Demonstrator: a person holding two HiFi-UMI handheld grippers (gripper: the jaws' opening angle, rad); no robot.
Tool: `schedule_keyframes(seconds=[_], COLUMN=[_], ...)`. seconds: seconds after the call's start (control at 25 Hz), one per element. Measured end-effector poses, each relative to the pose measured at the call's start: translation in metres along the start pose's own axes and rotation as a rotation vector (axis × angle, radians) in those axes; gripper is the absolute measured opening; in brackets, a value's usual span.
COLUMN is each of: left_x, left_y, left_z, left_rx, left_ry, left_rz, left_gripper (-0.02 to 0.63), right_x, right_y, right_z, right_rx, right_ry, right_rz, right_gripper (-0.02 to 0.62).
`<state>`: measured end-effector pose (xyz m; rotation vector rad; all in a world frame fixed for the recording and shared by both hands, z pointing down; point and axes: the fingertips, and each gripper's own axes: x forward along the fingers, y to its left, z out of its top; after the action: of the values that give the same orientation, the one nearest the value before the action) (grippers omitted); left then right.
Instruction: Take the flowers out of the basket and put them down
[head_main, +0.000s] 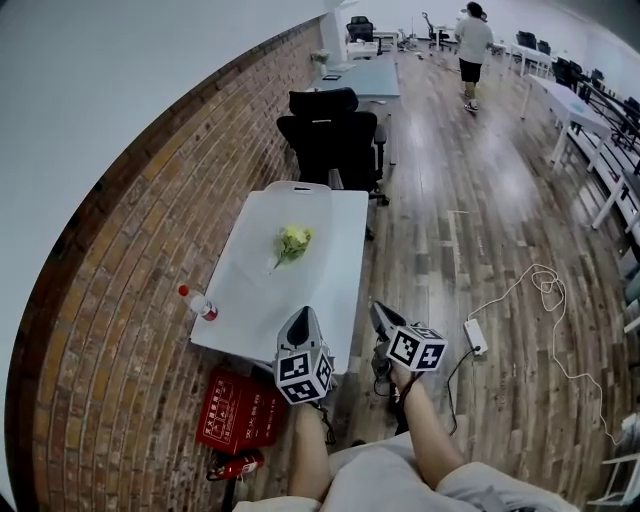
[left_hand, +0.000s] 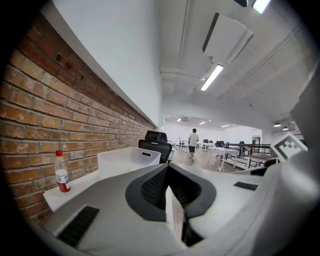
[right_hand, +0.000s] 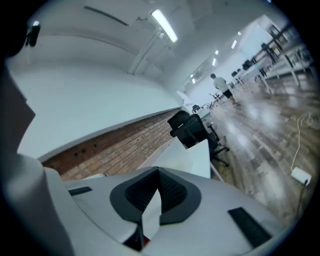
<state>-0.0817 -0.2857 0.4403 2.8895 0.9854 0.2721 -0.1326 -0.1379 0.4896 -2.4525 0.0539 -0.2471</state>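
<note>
The flowers (head_main: 293, 242), a small yellow-green bunch, lie on the bare white counter (head_main: 250, 300) near its middle, well apart from both grippers. The white basket (head_main: 298, 188) stands at the counter's far end, at 12 o'clock from the flowers and apart from them. A red-capped bottle (head_main: 200, 303) sits on the counter's left edge, at about 8 o'clock from the flowers. The left gripper (head_main: 303, 314) hangs over the counter's near edge, at 6 o'clock from the flowers, its fingers pressed together with nothing between them. The right gripper (head_main: 379, 309) is just beside it at 3 o'clock, off the counter over the wooden floor (head_main: 480, 230); its fingers are likewise together and empty. Black chairs (head_main: 335, 135) stand beyond the basket at 12 o'clock.
</note>
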Motion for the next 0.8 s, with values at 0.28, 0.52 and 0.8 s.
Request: schedule_keyframes(seconds=[0.28,0.52,0.8], left_x=[0.049,0.101,0.15], left_y=[0.01,-0.008,-0.023], left_z=[-0.007,0.001,0.014], left_rx=[0.005,0.018,0.048], left_ry=[0.042,0.049,0.046], left_rz=[0.009,-0.004,0.016], left_gripper=[0.015,0.015,0.017], right_x=[0.02,0.034,0.069], right_y=[-0.045,-0.079,-0.088], right_z=[0.019,0.053,0.105], right_rx=[0.037,-0.02,-0.12], right_ry=[-0.007,0.02,0.052], right_rz=[-0.044,-0.075,-0.011], right_gripper=[0.018,0.018,0.018])
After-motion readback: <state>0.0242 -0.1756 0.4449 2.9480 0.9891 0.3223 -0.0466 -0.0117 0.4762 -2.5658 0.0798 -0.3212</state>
